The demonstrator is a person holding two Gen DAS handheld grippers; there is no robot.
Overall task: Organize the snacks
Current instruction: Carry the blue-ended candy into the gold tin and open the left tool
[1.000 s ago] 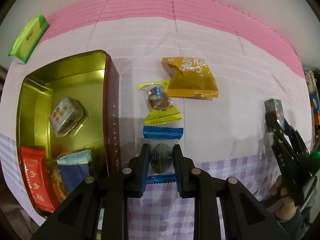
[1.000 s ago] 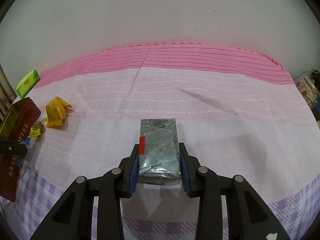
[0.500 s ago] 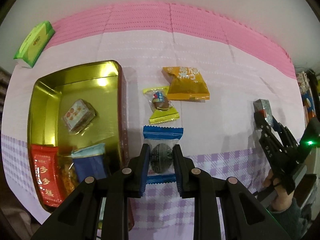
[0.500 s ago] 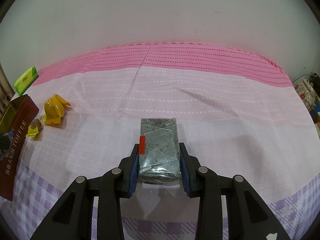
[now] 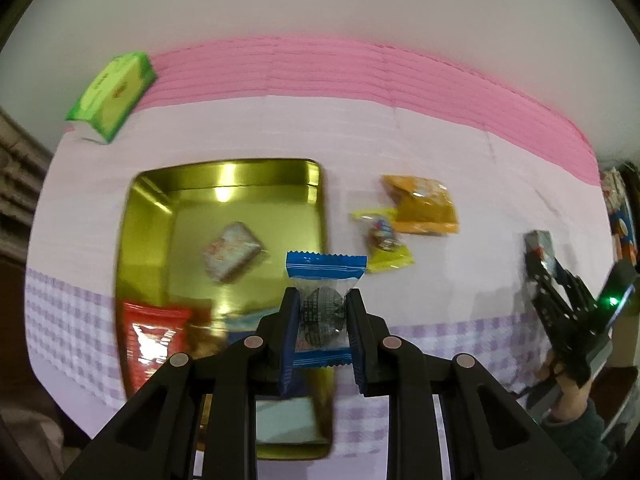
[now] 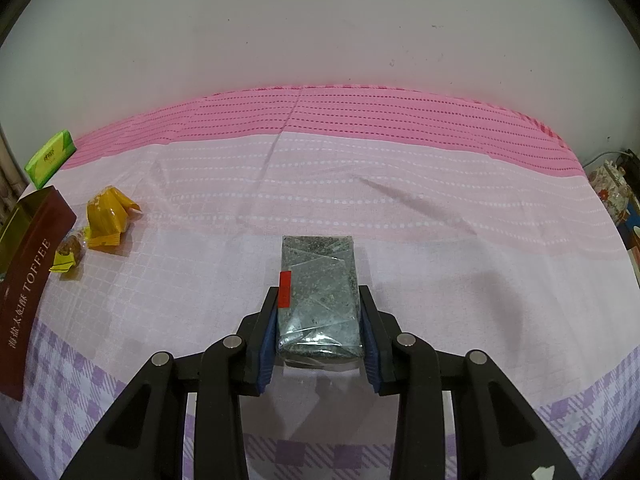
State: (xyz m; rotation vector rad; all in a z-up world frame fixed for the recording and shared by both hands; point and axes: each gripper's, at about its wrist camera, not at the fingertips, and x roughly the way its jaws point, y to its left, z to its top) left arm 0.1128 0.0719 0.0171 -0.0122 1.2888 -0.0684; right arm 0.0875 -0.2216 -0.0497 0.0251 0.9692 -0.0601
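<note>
Blue-ended candy (image 5: pixel 325 304) clamped between left gripper (image 5: pixel 323 334) jaws, held over right rim of gold tin (image 5: pixel 320 216). Grey wrapped bar (image 6: pixel 318 298) pinched in right gripper (image 6: pixel 319 334) above cloth (image 6: pixel 440 208). Orange packet (image 5: pixel 422 206), yellow candy (image 5: pixel 384 242) left beside tin; green box (image 5: pixel 114 96) at far corner.

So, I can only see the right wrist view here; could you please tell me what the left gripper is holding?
Observer: The left gripper is shut on a blue-ended wrapped candy, above the gold tin's right edge.
Operator: Thank you. Is anything inside that tin?
Observer: Yes: a square clear-wrapped sweet mid-tin and a red packet at its near left corner.
Operator: And can you see my right gripper from there?
Observer: Yes, the right gripper appears at the far right, shut on the grey packet.
</note>
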